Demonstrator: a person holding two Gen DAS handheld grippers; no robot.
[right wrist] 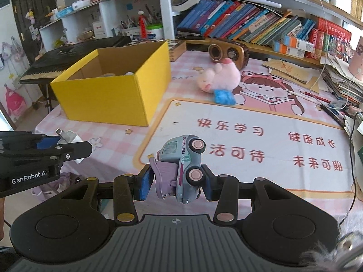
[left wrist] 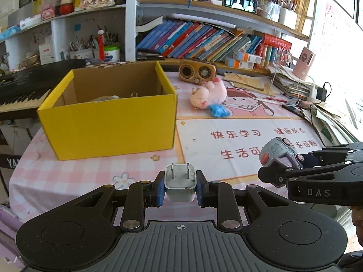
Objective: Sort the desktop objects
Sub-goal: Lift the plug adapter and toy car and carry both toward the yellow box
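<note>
My left gripper [left wrist: 180, 187] is shut on a white two-prong plug adapter [left wrist: 180, 181], prongs up, held above the near edge of the desk. My right gripper [right wrist: 177, 181] is shut on a grey-blue toy truck [right wrist: 183, 163] tipped on its side, also above the desk. Each gripper shows in the other's view: the right with the truck [left wrist: 279, 156], the left with the adapter [right wrist: 68, 139]. An open yellow cardboard box [left wrist: 109, 122] stands at the left of the desk with some items inside. A pink plush pig [left wrist: 209, 94] with a blue cloth piece [left wrist: 219, 111] lies mid-desk.
A brown retro radio [left wrist: 197, 70] sits behind the pig. Book rows fill the back shelf [left wrist: 204, 40]. Paper stacks, pens and cables crowd the right edge [left wrist: 295, 86]. A black keyboard [left wrist: 22, 86] stands left of the box. A pink cartoon mat [right wrist: 249, 136] covers the desk.
</note>
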